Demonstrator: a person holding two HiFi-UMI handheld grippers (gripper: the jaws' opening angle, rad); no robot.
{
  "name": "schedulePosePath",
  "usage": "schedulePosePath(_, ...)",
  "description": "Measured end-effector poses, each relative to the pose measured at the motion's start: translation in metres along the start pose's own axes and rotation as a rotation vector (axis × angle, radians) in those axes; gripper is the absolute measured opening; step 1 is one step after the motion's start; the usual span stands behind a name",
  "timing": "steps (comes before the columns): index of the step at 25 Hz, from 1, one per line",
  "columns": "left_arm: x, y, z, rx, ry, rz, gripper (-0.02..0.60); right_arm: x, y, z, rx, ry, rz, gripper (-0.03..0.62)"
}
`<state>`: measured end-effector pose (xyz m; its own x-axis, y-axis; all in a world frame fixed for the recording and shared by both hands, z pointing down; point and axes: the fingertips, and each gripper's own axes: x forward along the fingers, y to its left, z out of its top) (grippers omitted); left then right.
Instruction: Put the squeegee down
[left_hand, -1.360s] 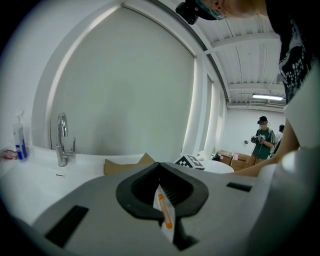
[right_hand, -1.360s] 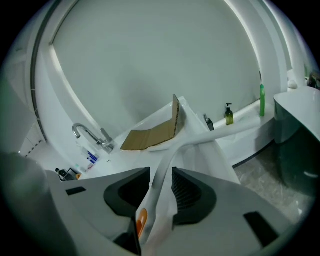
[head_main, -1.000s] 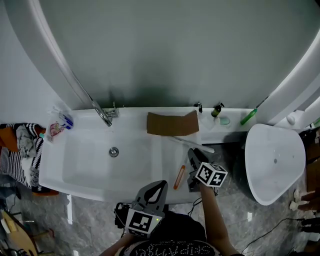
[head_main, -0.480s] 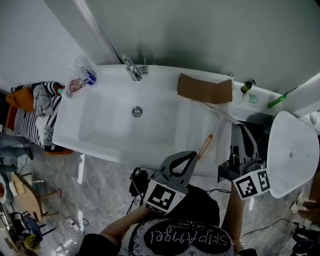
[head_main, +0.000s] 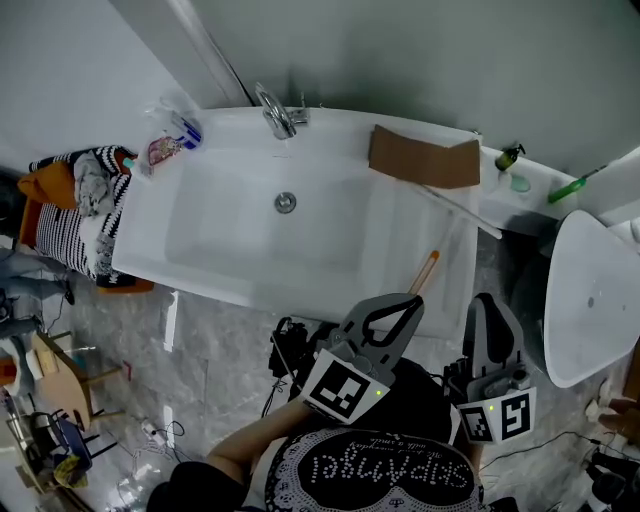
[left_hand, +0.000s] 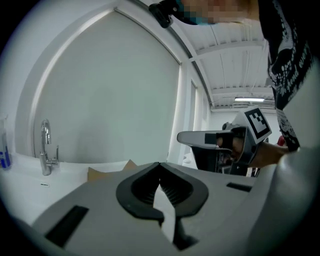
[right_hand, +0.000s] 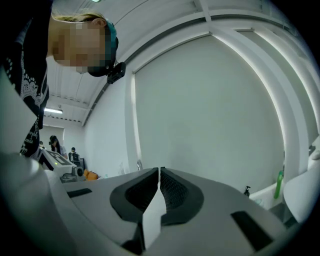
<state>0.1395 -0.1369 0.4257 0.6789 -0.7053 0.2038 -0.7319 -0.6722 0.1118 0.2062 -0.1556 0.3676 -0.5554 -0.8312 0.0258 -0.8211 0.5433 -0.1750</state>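
Squeegee (head_main: 427, 271) lies flat on the white sink worktop (head_main: 390, 240), at one o'clock from my left tool (head_main: 408, 302), which is pressed together and empty. My right tool (head_main: 488, 305) has just been closing on nothing. Probably light, stiff and slick, so I'd take hold at the orange handle.

Bathroom, white washbasin (head_main: 215, 250) with chrome tap (head_main: 275, 112), pump bottle (head_main: 509, 157) beside it, marbled grey floor (head_main: 200, 360).

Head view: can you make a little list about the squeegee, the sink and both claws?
squeegee: orange-handled squeegee lying on the right ledge of the white sink, no claw on it
left claw: shut, empty
right claw: has just been closing, now shut, nothing between
nearby: brown cardboard piece, chrome tap
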Motion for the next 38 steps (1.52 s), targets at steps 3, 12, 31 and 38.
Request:
schedulePosePath(3, 0.007, -0.021, 0.001, 0.013, -0.006, -0.102, 0.005, -0.008, 0.003, -0.012, 0.014, 0.03, -0.002, 0.029)
schedulePosePath(12, 0.011, -0.033, -0.004, -0.001, -0.001, -0.149, 0.005, -0.024, 0.01, -0.039, 0.027, 0.078, -0.064, 0.029)
schedulePosePath(31, 0.01, -0.038, -0.011, -0.04, 0.026, -0.139, 0.005, -0.035, 0.015, -0.062, 0.068, 0.156, -0.069, 0.029)
schedulePosePath(38, 0.01, -0.035, -0.011, -0.041, 0.022, -0.132, 0.005, -0.038, 0.004, -0.064, 0.07, 0.147, -0.1, 0.028)
